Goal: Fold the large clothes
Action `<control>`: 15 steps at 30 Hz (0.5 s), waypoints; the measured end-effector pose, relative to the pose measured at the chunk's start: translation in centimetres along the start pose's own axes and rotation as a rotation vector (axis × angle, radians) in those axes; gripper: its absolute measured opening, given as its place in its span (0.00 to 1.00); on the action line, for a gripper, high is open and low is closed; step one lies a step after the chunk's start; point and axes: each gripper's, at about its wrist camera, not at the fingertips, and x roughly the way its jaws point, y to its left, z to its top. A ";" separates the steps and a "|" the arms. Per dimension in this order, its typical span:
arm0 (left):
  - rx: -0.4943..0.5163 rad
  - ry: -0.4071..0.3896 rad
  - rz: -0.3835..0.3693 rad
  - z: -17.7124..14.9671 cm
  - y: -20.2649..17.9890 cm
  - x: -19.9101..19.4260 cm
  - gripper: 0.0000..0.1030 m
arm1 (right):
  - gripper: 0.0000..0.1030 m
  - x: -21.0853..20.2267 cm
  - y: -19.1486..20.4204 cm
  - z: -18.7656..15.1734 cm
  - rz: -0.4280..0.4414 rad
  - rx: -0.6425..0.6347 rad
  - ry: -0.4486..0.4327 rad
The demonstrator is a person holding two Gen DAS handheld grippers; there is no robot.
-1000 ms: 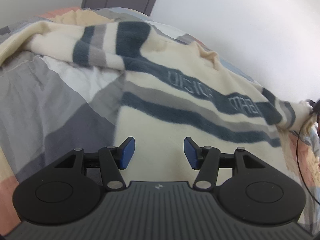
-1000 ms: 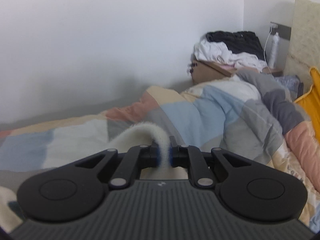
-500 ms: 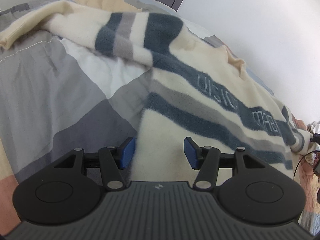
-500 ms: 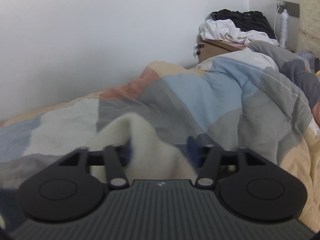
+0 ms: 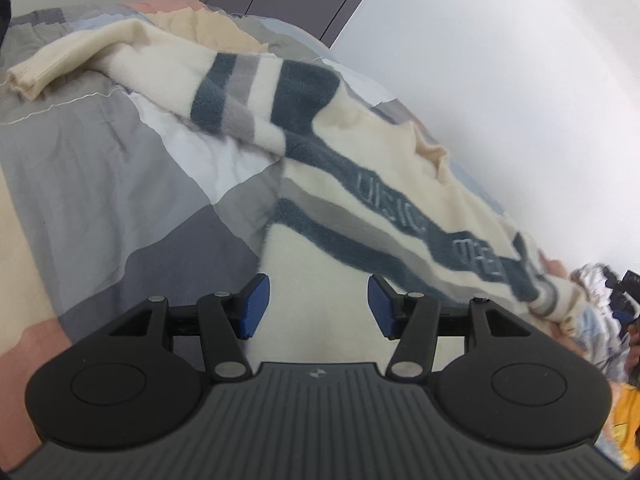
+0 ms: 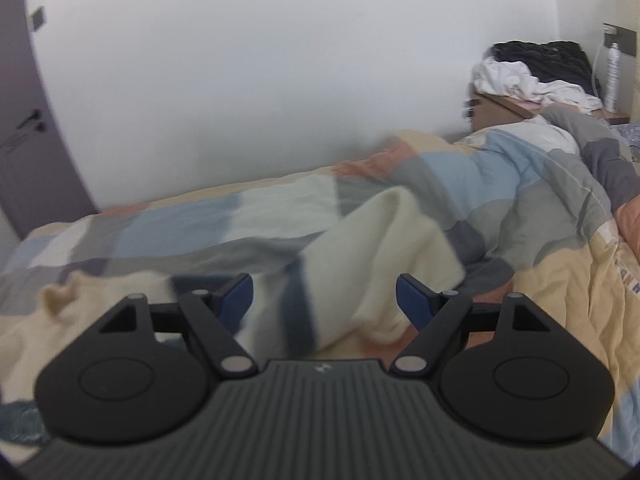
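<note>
A cream fleece sweater [image 5: 360, 184] with dark blue and grey stripes lies spread on the patchwork duvet [image 5: 100, 184]. One sleeve [image 5: 72, 56] reaches to the far left. My left gripper [image 5: 318, 306] hovers open over the sweater's lower body, nothing between its blue pads. In the right wrist view the other sleeve [image 6: 384, 256] lies loose on the duvet [image 6: 540, 280], blurred. My right gripper [image 6: 324, 300] hangs just above and behind that sleeve, its jaws opening wide, pads clear of the fabric.
A white wall [image 6: 240, 72] runs along the bed's far side. A nightstand [image 6: 504, 108] piled with white and black clothes and a spray bottle [image 6: 612, 76] stand at the head. A grey door [image 6: 24, 128] is at the left. A yellow item [image 5: 624, 420] lies at the right edge.
My right gripper let go of the cream sleeve, opened wide and drew back; the sleeve now lies on the duvet. The left gripper shifted and rolled slightly, staying open.
</note>
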 end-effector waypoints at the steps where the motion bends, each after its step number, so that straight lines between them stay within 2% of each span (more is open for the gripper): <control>1: -0.006 -0.006 -0.011 0.0 0.1 -0.5 0.59 | 0.78 -1.5 0.8 -0.4 0.025 -0.004 0.008; 5: 0.008 -0.011 -0.040 -0.4 -0.1 -2.1 0.59 | 0.78 -6.6 3.7 -2.5 0.096 -0.027 0.052; 11: 0.029 0.059 -0.071 -1.6 -0.1 -3.5 0.59 | 0.78 -11.9 6.6 -8.1 0.194 0.030 0.172; 15: 0.029 0.104 -0.095 -2.3 -0.1 -3.9 0.59 | 0.78 -13.7 8.2 -12.6 0.178 -0.047 0.234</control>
